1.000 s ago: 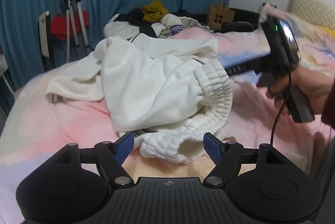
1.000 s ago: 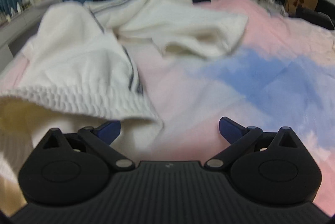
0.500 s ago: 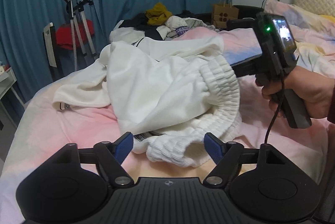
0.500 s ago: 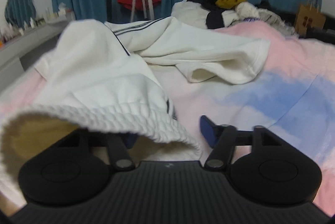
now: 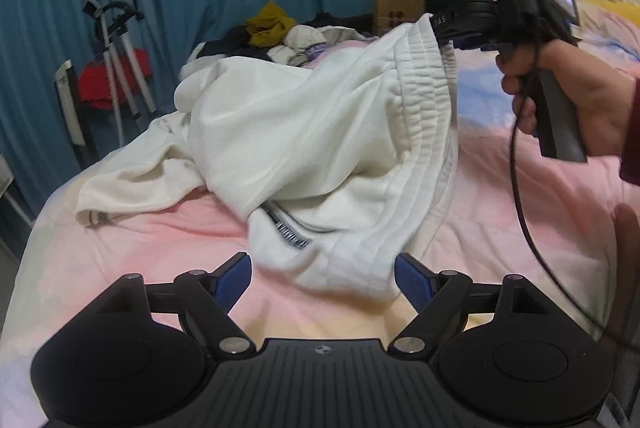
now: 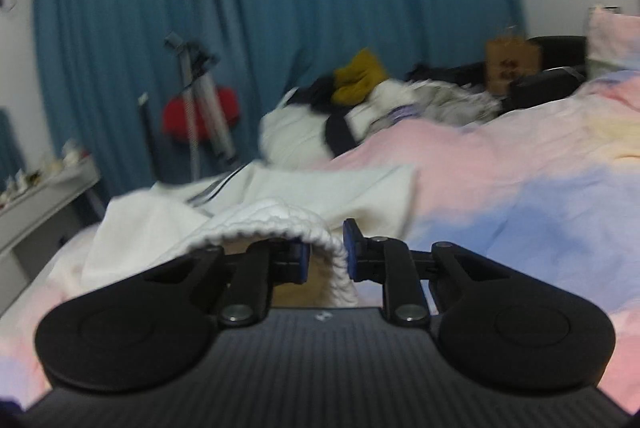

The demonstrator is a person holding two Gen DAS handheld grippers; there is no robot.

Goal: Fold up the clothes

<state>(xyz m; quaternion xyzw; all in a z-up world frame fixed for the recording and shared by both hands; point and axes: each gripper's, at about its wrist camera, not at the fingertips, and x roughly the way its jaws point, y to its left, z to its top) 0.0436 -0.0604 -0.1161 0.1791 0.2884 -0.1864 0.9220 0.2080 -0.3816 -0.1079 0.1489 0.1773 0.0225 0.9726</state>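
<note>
Since a second ago the right gripper [image 6: 326, 256] is clenching the white sweatpants' [image 5: 312, 132] ribbed waistband [image 6: 280, 224], lifting it off the bed [image 5: 132, 252]; the left gripper [image 5: 322, 278] is hovering released, ready for spreading.

The right wrist view is blurred throughout; the clothes pile [image 6: 376, 100] at 12 o'clock cannot be told apart.

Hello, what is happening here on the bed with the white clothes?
A person is starting to fold white sweatpants on a pink bed, with a gripper in each hand. The right gripper is shut on the ribbed waistband and holds that end up above the bed. The left gripper is open, low near the bottom edge of the cloth. A pile of other clothes waits behind.
</note>
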